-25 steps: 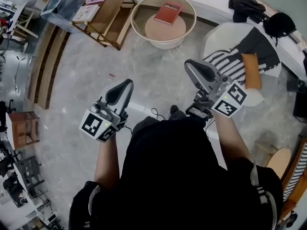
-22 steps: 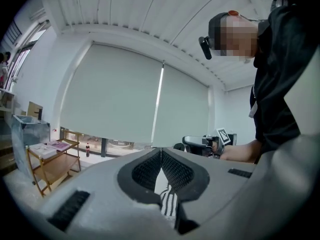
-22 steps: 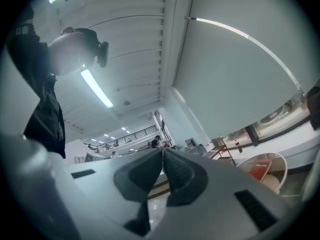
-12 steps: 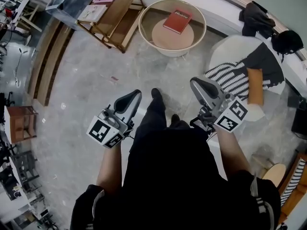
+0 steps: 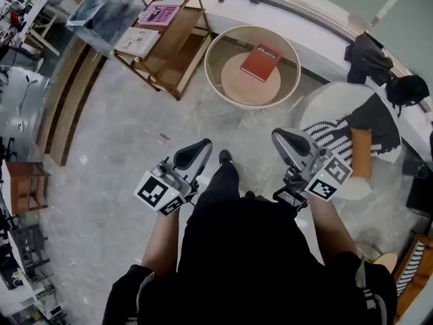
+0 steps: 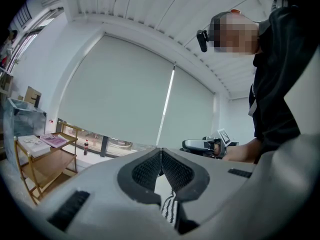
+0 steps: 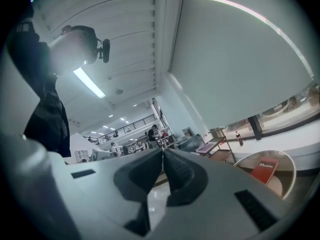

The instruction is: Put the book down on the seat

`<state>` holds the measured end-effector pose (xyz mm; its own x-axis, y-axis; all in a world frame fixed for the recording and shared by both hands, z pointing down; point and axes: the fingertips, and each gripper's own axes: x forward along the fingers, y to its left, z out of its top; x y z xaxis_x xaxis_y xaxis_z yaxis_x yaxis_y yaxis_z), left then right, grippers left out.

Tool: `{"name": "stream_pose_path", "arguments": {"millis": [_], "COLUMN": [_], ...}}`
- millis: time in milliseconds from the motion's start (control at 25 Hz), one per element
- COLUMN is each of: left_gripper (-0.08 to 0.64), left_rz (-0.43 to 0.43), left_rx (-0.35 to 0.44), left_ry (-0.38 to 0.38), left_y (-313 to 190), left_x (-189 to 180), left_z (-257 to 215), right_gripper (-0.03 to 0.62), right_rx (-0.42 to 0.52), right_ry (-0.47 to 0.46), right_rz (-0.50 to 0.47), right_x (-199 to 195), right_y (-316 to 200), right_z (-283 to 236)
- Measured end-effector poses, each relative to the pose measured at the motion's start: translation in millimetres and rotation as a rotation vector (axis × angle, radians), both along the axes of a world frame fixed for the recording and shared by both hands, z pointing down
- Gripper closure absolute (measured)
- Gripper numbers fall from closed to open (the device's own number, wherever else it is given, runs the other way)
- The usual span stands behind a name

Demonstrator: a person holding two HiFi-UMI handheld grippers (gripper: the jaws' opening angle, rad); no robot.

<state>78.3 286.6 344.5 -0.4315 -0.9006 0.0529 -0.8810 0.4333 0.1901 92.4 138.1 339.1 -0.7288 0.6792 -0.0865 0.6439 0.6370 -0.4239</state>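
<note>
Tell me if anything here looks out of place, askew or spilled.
Nothing is spilled or damaged. The red book lies askew toward the far right of the round seat, not centred on its cushion. A striped cloth is draped loosely over the white chair at right.

The left forearm (image 5: 161, 239) and right forearm (image 5: 329, 217) reach forward side by side, bare below dark sleeves. The left claw (image 5: 203, 145) points level, jaws pressed together on nothing; the right claw (image 5: 278, 136) is likewise closed and empty
</note>
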Motion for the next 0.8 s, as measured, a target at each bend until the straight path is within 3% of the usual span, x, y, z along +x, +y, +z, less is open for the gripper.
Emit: {"name": "stream_pose_path", "arguments": {"millis": [280, 560, 800], "left_gripper": [0.534, 0.534, 0.534], "left_rz": [0.055, 0.12, 0.155], "left_rx": [0.001, 0.018, 0.026], "left_ry": [-0.018, 0.0, 0.024], "left_y": [16.5, 25.4, 18.3], "left_x": [-98.1, -144.0, -199.2], "left_z": [-11.6, -18.2, 5.0], "right_gripper": [0.563, 0.563, 0.563], "right_rx": [0.03, 0.045, 0.036], "right_ry": [0.014, 0.015, 0.063], "right_rz": [0.029, 0.093, 0.13], "right_x": [-98.5, -133.6, -170.7], "right_y": [21.5, 33.5, 27.8], "right_z": [-11.5, -31.9, -1.8]}}
